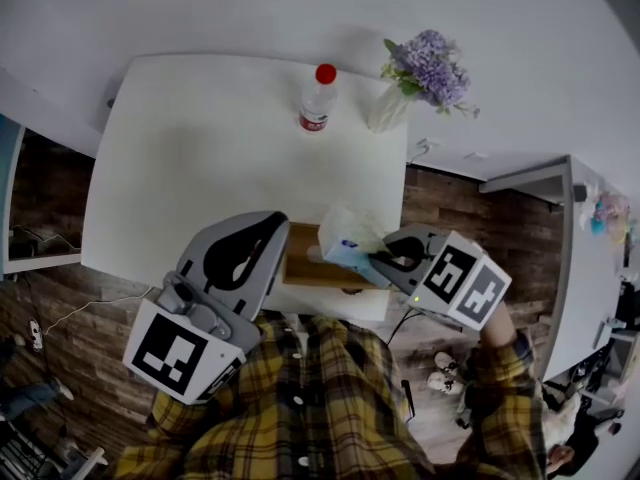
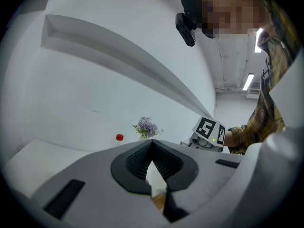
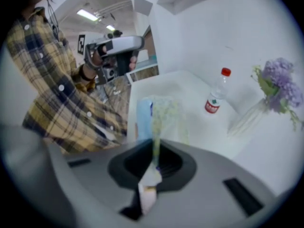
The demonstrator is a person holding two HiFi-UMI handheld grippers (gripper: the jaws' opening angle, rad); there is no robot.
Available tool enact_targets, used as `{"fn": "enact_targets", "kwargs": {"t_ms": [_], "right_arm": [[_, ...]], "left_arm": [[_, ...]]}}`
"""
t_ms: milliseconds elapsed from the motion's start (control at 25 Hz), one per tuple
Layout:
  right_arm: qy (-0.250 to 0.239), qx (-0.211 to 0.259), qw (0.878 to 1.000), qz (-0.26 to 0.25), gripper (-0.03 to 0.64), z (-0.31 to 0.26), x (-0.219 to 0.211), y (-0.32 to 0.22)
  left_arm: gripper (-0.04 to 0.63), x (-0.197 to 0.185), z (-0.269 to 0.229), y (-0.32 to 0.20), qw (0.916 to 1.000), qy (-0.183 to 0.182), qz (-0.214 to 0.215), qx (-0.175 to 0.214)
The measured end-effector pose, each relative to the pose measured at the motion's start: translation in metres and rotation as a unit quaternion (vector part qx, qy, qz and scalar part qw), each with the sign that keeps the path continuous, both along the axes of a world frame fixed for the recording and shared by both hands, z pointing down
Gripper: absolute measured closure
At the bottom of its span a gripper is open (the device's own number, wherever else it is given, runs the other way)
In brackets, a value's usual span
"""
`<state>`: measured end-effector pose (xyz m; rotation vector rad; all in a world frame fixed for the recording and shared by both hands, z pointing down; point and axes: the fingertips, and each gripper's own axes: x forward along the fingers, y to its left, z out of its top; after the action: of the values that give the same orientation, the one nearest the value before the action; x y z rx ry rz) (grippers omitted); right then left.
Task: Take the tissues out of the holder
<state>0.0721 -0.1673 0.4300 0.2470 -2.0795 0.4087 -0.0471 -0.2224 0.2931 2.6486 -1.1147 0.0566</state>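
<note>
The tissue pack [image 1: 345, 246] is gripped at one thin edge by the closed jaws of the right gripper [image 1: 378, 260], which is tipped steeply downward over the near edge of the white surface [image 1: 200, 148]. In the right gripper view a fold of the wrapper is seen pinched between the pads, and the rest of the pack extends straight ahead of them, so its long axis is taken to run along the line in which the jaws point, down towards the wooden holder [image 1: 305, 271]. In the head view the pack's far end overlaps the holder's top, and whether it has fully cleared the opening cannot be told. The left gripper [image 1: 272, 230] is held nearly level just beside the holder's left end, with its jaws brought together at the tips and nothing between them; contact with the holder cannot be confirmed. The pack is thus already in the right gripper's charge, and the left is judged the better placed to steady the holder. A pull along the pack's own axis, upward and away from the holder, is judged to be what the extraction calls for.
</note>
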Motion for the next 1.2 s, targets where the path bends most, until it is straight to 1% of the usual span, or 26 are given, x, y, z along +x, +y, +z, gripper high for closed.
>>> {"fn": "enact_targets", "kwargs": {"t_ms": [80,200,320,400,560,680,800,880,1080,1200], "right_arm": [[-0.026,0.008,0.999,0.039,0.592,-0.01,-0.001,-0.005],[-0.072,0.019,0.993,0.089,0.592,-0.026,-0.003,-0.007],[-0.116,0.037,0.985,0.124,0.594,-0.044,-0.009,-0.011],[-0.146,0.051,0.977,0.149,0.592,-0.057,-0.011,-0.015],[-0.204,0.087,0.954,0.203,0.592,-0.085,-0.01,-0.025],[-0.234,0.116,0.936,0.238,0.592,-0.102,-0.007,-0.029],[-0.264,0.136,0.918,0.263,0.592,-0.114,-0.007,-0.03],[-0.281,0.146,0.906,0.281,0.592,-0.119,-0.007,-0.03],[-0.326,0.165,0.87,0.33,0.592,-0.129,0.001,-0.029],[-0.341,0.17,0.857,0.346,0.592,-0.129,0.003,-0.029]], "left_arm": [[0.583,0.0,-0.002,0.0,1.0,0.004,0.001,0.003],[0.583,0.002,-0.002,0.002,1.0,0.004,0.006,0.002],[0.583,0.004,0.0,0.004,0.9999,0.004,0.009,-0.013],[0.584,0.006,0.001,0.005,0.9997,0.003,0.01,-0.02],[0.584,0.011,0.001,0.006,0.9997,0.005,0.016,-0.018],[0.583,0.018,0.001,0.007,0.9996,0.005,0.024,-0.017],[0.583,0.024,0.0,0.008,0.9994,0.006,0.03,-0.017],[0.584,0.027,0.0,0.008,0.9993,0.006,0.034,-0.016],[0.583,0.035,-0.002,0.01,0.9991,0.005,0.039,-0.014],[0.584,0.036,0.0,0.009,0.9991,0.004,0.04,-0.015]]}}
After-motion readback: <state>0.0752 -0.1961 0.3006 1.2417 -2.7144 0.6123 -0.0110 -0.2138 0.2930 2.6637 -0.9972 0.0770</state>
